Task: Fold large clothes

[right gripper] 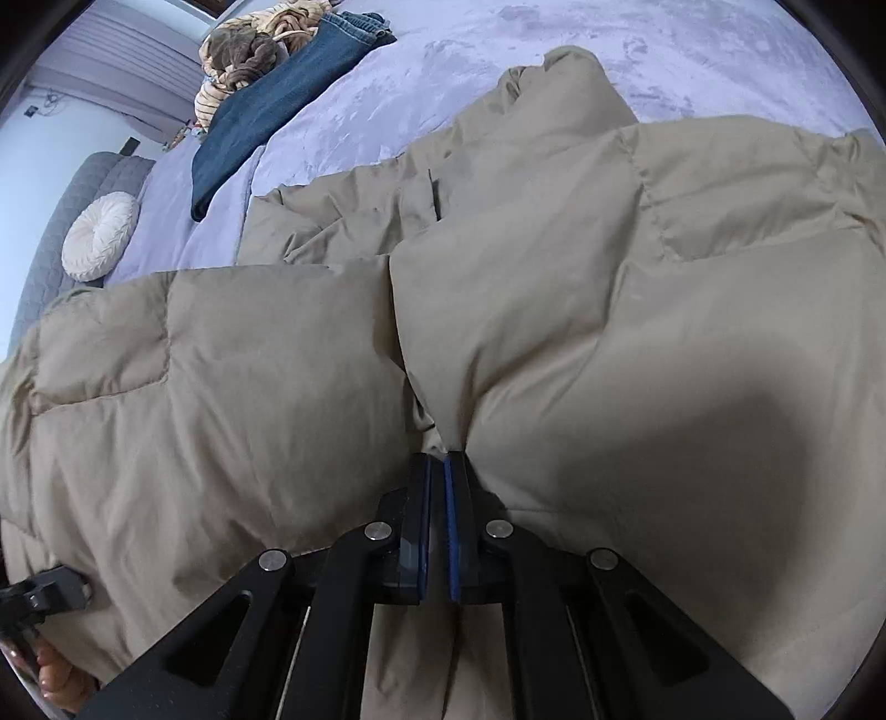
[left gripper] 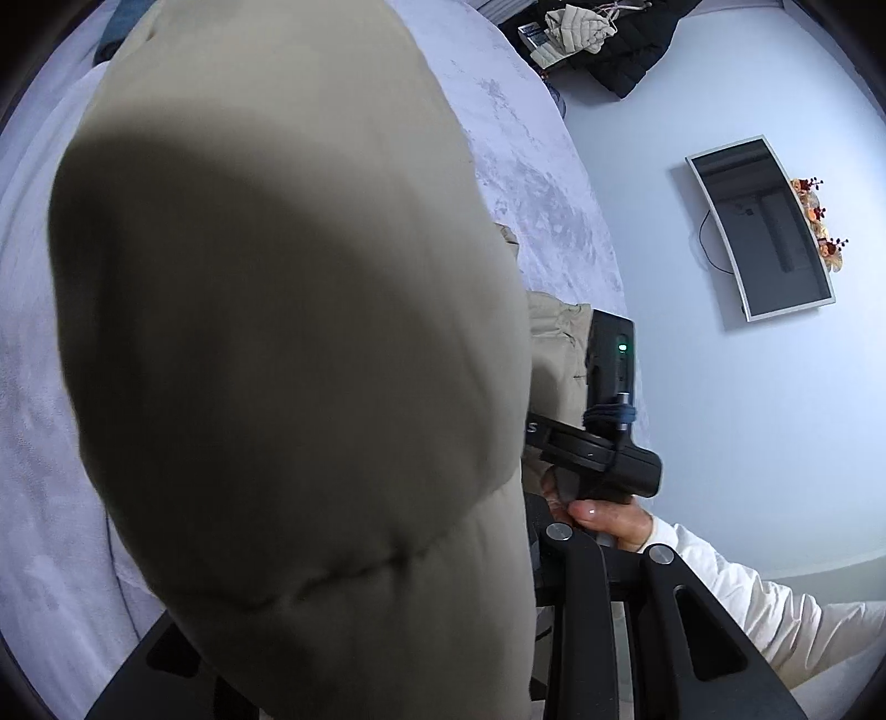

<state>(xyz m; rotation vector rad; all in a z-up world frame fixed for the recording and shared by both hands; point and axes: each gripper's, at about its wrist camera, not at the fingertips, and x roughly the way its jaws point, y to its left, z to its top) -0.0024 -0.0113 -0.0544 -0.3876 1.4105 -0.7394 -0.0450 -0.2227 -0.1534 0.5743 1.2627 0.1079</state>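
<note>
A large beige puffer coat (right gripper: 498,310) lies spread on a lavender bed (right gripper: 498,61). My right gripper (right gripper: 440,462) is shut on a pinch of the coat's near edge, blue pads almost together. In the left wrist view a bulging fold of the same coat (left gripper: 288,343) fills most of the frame and hides the left gripper's fingertips; only its black linkage arms show at the bottom. The right gripper's body (left gripper: 603,443) and the hand holding it show just right of the fold.
Folded blue jeans (right gripper: 277,105) and a striped brown bundle (right gripper: 249,50) lie at the bed's far end, with a round white cushion (right gripper: 99,235) by the grey headboard. A wall-mounted TV (left gripper: 764,227) and a dark and beige pile of clothes (left gripper: 598,39) show beyond the bed.
</note>
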